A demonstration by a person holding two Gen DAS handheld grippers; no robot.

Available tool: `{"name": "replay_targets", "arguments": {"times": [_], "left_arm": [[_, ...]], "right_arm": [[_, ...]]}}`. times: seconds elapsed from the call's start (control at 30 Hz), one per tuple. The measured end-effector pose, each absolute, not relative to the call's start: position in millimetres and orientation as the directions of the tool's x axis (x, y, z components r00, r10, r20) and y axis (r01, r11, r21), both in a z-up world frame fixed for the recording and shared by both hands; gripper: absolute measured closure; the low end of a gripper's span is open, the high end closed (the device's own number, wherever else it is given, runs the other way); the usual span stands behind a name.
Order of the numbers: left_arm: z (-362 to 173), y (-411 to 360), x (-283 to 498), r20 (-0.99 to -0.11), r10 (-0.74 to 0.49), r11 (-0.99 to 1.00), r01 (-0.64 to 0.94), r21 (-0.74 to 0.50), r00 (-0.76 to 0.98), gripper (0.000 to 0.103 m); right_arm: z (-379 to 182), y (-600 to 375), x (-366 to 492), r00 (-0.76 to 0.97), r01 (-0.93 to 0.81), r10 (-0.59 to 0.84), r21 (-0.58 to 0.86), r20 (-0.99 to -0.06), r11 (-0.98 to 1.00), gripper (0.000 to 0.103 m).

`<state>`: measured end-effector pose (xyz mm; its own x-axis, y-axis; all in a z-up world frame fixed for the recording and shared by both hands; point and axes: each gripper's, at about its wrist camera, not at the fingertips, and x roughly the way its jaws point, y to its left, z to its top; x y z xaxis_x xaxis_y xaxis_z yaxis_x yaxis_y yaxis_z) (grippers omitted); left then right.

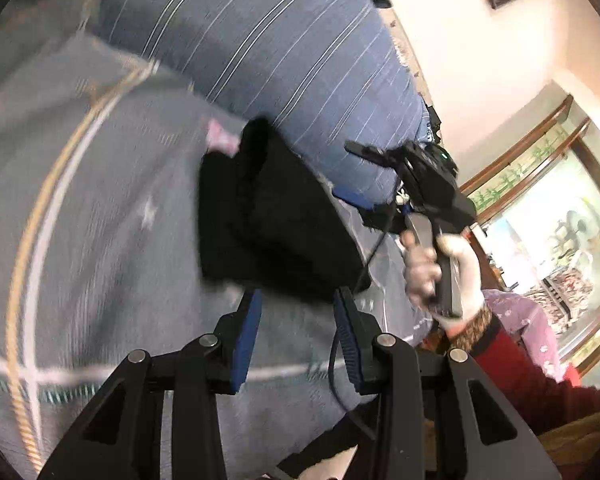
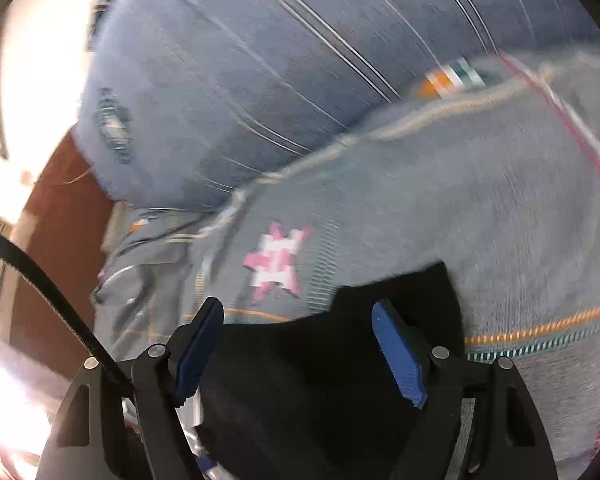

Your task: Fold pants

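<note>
both grippers' blue-padded fingers [image 1: 256, 320] spread apart, gripping nothing, black pants [image 1: 276, 220] folded into thick compact bundle on grey blanket [image 1: 112, 240]

Blue striped cushion [image 1: 268, 52] blocks behind pants [image 1: 276, 220]; blanket [image 1: 112, 240] alongside open.

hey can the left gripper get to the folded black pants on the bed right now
Probably yes. The left gripper is open, and the black pants lie just ahead of its fingers on the grey bedspread, with nothing between. The right gripper is off to one side.
</note>
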<state>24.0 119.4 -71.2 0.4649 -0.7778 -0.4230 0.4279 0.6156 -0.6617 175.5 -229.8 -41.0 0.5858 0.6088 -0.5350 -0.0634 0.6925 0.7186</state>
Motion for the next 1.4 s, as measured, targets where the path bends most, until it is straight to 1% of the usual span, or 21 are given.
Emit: {"name": "replay_targets", "arguments": {"times": [0.03, 0.13, 0.2, 0.23, 0.27, 0.4, 0.43, 0.47, 0.53, 0.63, 0.7, 0.83, 0.9, 0.93, 1.0, 1.03, 1.07, 1.1, 1.13, 1.2, 1.4], "left_arm": [[-58, 114, 27, -0.437, -0.761, 0.64, 0.44, -0.63, 0.48, 0.061], [-22, 88, 46, -0.469, -0.717, 0.695, 0.477, -0.537, 0.516, 0.06], [-5, 71, 65, -0.464, -0.71, 0.702, 0.487, -0.519, 0.529, 0.059], [1, 60, 79, -0.463, -0.705, 0.707, 0.483, -0.516, 0.537, 0.053], [3, 51, 95, -0.49, -0.67, 0.74, 0.445, -0.504, 0.558, 0.044], [-34, 31, 160, -0.669, -0.507, 0.858, 0.241, -0.454, 0.543, 0.044], [-53, 33, 175, -0.713, -0.477, 0.872, 0.179, -0.455, 0.514, 0.048], [-67, 36, 183, -0.723, -0.486, 0.865, 0.153, -0.478, 0.49, 0.056], [-73, 46, 187, -0.685, -0.525, 0.836, 0.155, -0.526, 0.505, 0.056], [-61, 62, 182, -0.65, -0.575, 0.793, 0.144, -0.592, 0.496, 0.056], [-47, 70, 169, -0.655, -0.551, 0.809, 0.137, -0.572, 0.518, 0.056], [-10, 77, 112, -0.661, -0.46, 0.872, 0.162, -0.461, 0.593, 0.054], [8, 75, 75, -0.667, -0.371, 0.917, 0.141, -0.373, 0.646, 0.053], [15, 73, 57, -0.664, -0.326, 0.935, 0.125, -0.333, 0.673, 0.052], [29, 70, 23, -0.657, -0.222, 0.966, 0.07, -0.249, 0.72, 0.041], [34, 68, 12, -0.652, -0.176, 0.976, 0.042, -0.215, 0.738, 0.033], [41, 67, -6, -0.634, -0.117, 0.985, 0.008, -0.172, 0.765, 0.029], [45, 66, -15, -0.617, -0.088, 0.989, -0.007, -0.151, 0.782, 0.028], [50, 65, -27, -0.591, -0.045, 0.993, -0.029, -0.115, 0.805, 0.028], [61, 63, -50, -0.546, 0.019, 0.997, -0.056, -0.051, 0.837, 0.028], [76, 60, -86, -0.466, 0.116, 0.993, -0.096, 0.068, 0.877, 0.028]], "right_arm": [[-34, -233, 169, 0.599, -0.082, 0.61, 0.718, -0.519, 0.692, 0.021], [-22, -241, 148, 0.633, -0.12, 0.606, 0.712, -0.482, 0.692, 0.021], [-23, -244, 138, 0.635, -0.133, 0.624, 0.732, -0.454, 0.668, 0.021], [-26, -244, 135, 0.63, -0.136, 0.64, 0.75, -0.439, 0.647, 0.021], [-30, -244, 135, 0.624, -0.136, 0.657, 0.768, -0.424, 0.625, 0.021], [-58, -249, 154, 0.615, -0.053, 0.66, 0.812, -0.432, 0.581, 0.021], [-66, -251, 159, 0.604, -0.032, 0.664, 0.819, -0.44, 0.572, 0.021], [-80, -251, 166, 0.586, 0.003, 0.668, 0.826, -0.458, 0.564, 0.023], [-92, -254, 169, 0.59, 0.011, 0.684, 0.852, -0.428, 0.523, 0.023], [-77, -256, 160, 0.601, -0.031, 0.684, 0.843, -0.414, 0.537, 0.023], [-61, -259, 142, 0.626, -0.078, 0.663, 0.813, -0.411, 0.577, 0.023], [-34, -258, 89, 0.685, -0.15, 0.608, 0.739, -0.402, 0.657, 0.022], [-18, -251, 49, 0.744, -0.176, 0.532, 0.65, -0.405, 0.74, 0.022], [-12, -248, 32, 0.774, -0.173, 0.486, 0.603, -0.406, 0.779, 0.022], [-1, -239, -6, 0.847, -0.146, 0.361, 0.483, -0.391, 0.864, 0.02], [3, -236, -18, 0.87, -0.128, 0.313, 0.439, -0.382, 0.89, 0.012], [6, -232, -34, 0.898, -0.094, 0.246, 0.387, -0.365, 0.917, 0.004], [9, -229, -47, 0.918, -0.07, 0.201, 0.36, -0.342, 0.93, 0.001], [12, -228, -64, 0.94, -0.06, 0.173, 0.354, -0.295, 0.933, 0.0], [16, -228, -77, 0.952, -0.06, 0.165, 0.372, -0.258, 0.926, 0.0], [21, -227, -92, 0.943, -0.059, 0.188, 0.419, -0.274, 0.906, 0.0]]}}
